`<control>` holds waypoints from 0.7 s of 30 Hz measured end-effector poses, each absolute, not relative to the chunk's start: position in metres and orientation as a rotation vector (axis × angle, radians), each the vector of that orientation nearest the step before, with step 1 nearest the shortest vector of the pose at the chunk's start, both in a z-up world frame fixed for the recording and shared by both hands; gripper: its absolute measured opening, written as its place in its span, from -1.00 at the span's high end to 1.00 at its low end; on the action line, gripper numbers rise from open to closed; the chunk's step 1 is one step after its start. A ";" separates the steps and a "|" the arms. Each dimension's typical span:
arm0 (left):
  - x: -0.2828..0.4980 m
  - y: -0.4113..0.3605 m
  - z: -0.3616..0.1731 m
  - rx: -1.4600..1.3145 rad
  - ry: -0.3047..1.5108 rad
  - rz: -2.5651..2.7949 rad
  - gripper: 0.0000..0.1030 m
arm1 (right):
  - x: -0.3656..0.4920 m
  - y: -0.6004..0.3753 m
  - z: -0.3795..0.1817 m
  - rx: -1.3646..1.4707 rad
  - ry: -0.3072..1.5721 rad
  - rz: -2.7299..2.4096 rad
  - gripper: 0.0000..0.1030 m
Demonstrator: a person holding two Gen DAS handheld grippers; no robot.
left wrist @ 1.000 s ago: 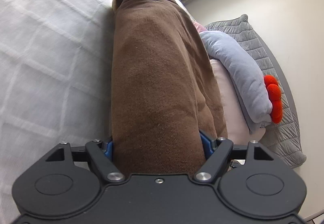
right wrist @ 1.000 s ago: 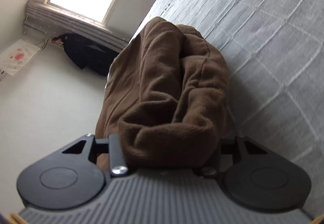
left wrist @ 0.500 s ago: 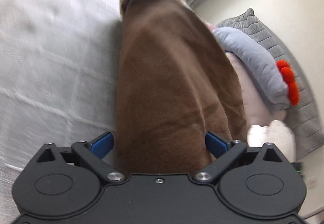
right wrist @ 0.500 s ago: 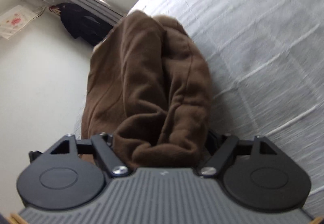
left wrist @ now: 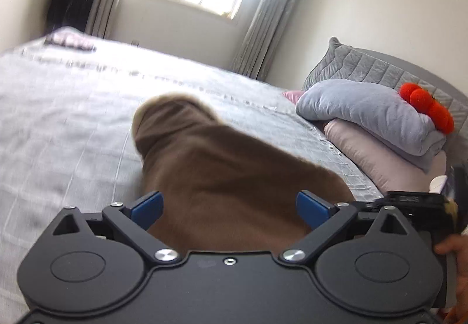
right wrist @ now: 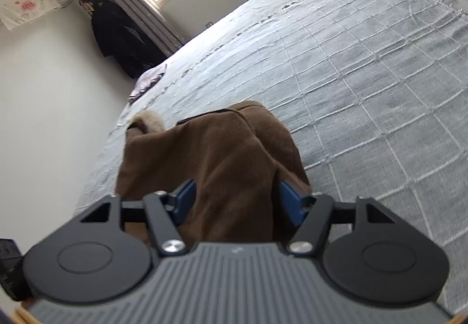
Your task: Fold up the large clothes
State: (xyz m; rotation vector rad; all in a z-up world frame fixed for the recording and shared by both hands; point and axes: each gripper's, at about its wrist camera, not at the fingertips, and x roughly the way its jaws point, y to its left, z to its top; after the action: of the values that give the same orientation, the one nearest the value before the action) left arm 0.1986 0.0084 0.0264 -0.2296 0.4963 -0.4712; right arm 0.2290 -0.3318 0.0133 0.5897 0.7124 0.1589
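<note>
A plush brown coat (left wrist: 222, 177) lies bundled on the bed's (right wrist: 365, 84) grey grid-quilted cover — left gripper (left wrist: 229, 208) spread wide around it, right gripper (right wrist: 237, 201) closing on its thick folds.

Brown fleece garment (left wrist: 222, 177), folded into a long bundle; pale fur trim at far end; lying on bed

My left gripper (left wrist: 229, 207) stands wide, its blue pads (left wrist: 147, 205) clear of the brown garment (left wrist: 222, 177) bunched between them on the grey bedspread (left wrist: 67, 107); folded grey and pink bedding (left wrist: 371, 116) lies right; a hand (left wrist: 456, 262) shows at the edge.
</note>
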 end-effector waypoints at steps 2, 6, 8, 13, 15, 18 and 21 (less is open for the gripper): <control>0.205 -0.002 0.029 -0.167 0.448 -0.477 -0.87 | 0.233 -0.325 0.020 0.580 0.677 0.190 0.67; 0.215 -0.016 0.032 -0.074 0.352 -0.496 -0.87 | 0.231 -0.333 0.041 0.598 0.471 0.331 0.74; 0.225 -0.024 0.023 -0.049 0.383 -0.513 -0.87 | 0.254 -0.347 0.022 0.628 0.580 0.240 0.74; 0.240 -0.038 0.012 0.055 0.453 -0.533 -0.87 | 0.248 -0.364 -0.005 0.658 0.622 0.117 0.27; 0.241 -0.041 0.019 0.119 0.408 -0.537 -0.87 | 0.230 -0.362 0.012 0.610 0.556 0.072 0.23; 0.257 -0.048 0.024 0.179 0.390 -0.519 -0.76 | 0.212 -0.343 0.036 0.542 0.476 0.096 0.23; 0.279 -0.053 0.024 0.194 0.398 -0.507 -0.48 | 0.209 -0.303 0.047 0.398 0.430 0.145 0.23</control>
State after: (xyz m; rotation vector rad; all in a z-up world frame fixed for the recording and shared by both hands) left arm 0.2791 -0.0528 0.0245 0.1943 0.3980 -0.5070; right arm 0.2091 -0.3029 0.0472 0.3976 0.4304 0.1449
